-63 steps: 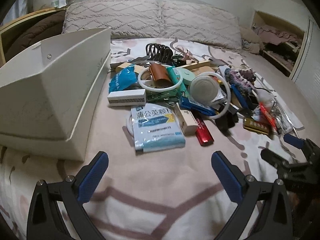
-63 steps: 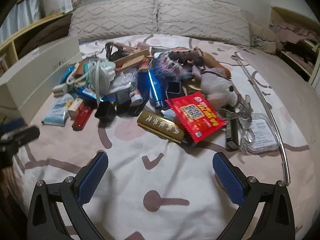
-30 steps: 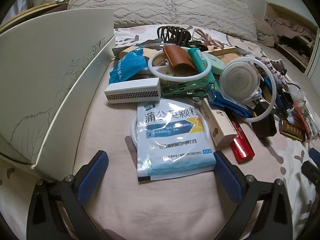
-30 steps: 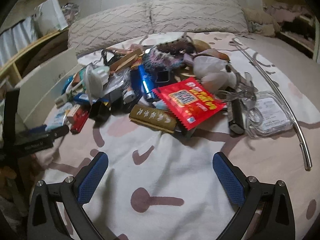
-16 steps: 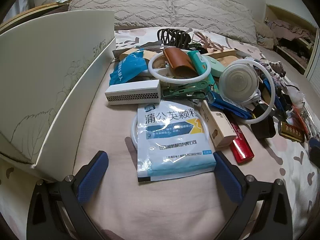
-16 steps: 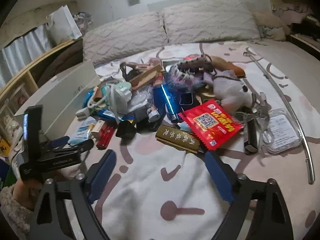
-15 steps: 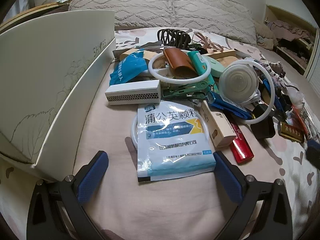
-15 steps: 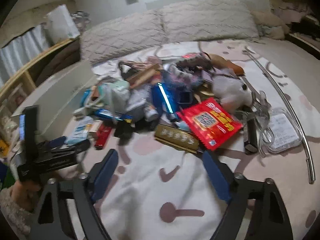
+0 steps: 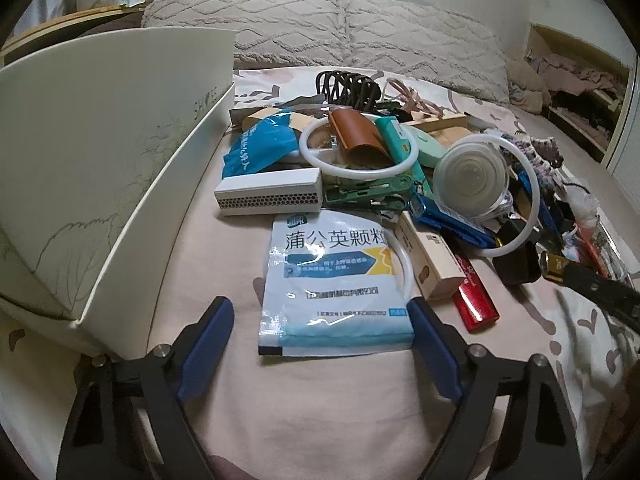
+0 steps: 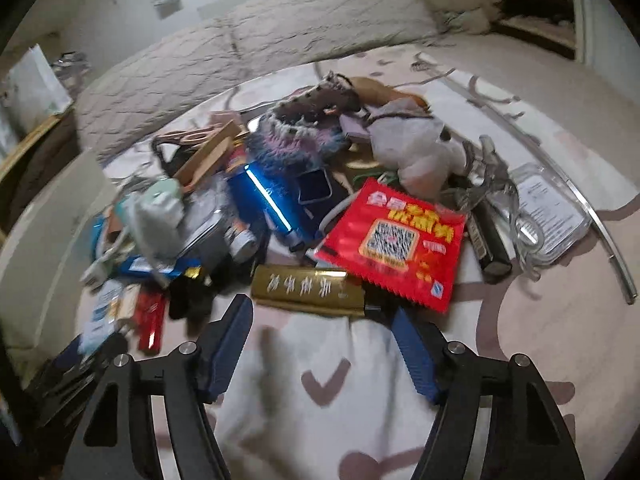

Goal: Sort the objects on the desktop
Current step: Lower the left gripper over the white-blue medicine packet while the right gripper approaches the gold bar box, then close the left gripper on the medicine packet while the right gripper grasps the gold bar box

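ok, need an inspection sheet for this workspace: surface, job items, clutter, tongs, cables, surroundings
Surface: bed cover with a pink pattern, not a desk.
Job's things: white-and-blue sachet nearest the left tongs; gold box and red packet nearest the right tongs.
Clutter: white box, red lighter, white ring, dark hair claw, all in one overlapping pile.
Tongs: both closing, nothing between the pads; the sachet's near edge lies just ahead of the left pair.
Cables: nothing seen clearly.
Surroundings: open cream carton to the left of the pile, pillows behind.
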Tool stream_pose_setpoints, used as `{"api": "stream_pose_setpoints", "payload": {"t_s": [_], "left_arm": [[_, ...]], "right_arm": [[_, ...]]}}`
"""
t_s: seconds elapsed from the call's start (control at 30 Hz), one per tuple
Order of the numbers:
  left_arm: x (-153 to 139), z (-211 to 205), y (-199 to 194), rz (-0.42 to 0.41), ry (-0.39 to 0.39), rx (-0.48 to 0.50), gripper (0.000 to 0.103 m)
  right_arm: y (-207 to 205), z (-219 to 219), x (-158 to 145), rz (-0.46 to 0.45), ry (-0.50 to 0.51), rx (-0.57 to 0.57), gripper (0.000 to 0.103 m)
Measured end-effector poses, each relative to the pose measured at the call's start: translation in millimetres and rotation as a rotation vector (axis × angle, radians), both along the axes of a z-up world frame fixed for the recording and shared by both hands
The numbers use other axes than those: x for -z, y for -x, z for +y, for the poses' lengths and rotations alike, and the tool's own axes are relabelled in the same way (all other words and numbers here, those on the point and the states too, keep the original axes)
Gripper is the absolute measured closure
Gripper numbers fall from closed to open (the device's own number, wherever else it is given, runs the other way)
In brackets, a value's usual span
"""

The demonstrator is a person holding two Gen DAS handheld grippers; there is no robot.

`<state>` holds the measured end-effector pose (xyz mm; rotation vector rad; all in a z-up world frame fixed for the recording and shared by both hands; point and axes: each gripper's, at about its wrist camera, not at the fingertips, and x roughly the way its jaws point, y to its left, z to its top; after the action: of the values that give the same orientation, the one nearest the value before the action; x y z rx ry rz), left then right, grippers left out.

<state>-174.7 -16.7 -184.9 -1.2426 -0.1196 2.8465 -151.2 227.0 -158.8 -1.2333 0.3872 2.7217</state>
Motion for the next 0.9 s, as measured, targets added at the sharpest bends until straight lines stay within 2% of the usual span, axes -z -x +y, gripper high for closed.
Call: {"api": "stream_pose_setpoints", "payload": {"t_s": [0.13,0.23,0.27,0.33,0.43,0.53,0.67,0.73,0.9], "left_arm": [[0,0,0,0.001,0.004,0.001,0.017],[0,0,0,0.002,0.003,0.002,0.018],[0,0,0,0.002,0.004,0.002,0.018],[0,1,0,0.001,0.005,0.002,0.018],[-1,2,-1,0.004,0.01,0.004,0.02],[-1,2,-1,0.009,0.01,0.01,0.023],[-3,1,-4,0.022,-0.005,0.02,0.032],[-3,1,-7,0.028,-0.011,0.022,0.035],[-4,-2,-13,0.04,-0.037,0.032,0.035]], "right_arm": [[4,-12,2,-0.016,-0.096,0.03,0.032],[7,-16,2,-0.027,-0.13,0.031,0.031],[8,-17,2,-0.032,-0.132,0.027,0.03],[12,-20,3,-0.046,-0.133,0.003,0.015],[20,-26,5,-0.051,-0.156,-0.006,0.013],[22,-23,8,-0.043,-0.14,-0.003,0.013],[17,-16,8,-0.006,-0.081,-0.009,0.013],[14,-13,7,0.01,-0.067,-0.001,0.021],[7,-11,7,0.037,-0.022,-0.029,0.021]]}}
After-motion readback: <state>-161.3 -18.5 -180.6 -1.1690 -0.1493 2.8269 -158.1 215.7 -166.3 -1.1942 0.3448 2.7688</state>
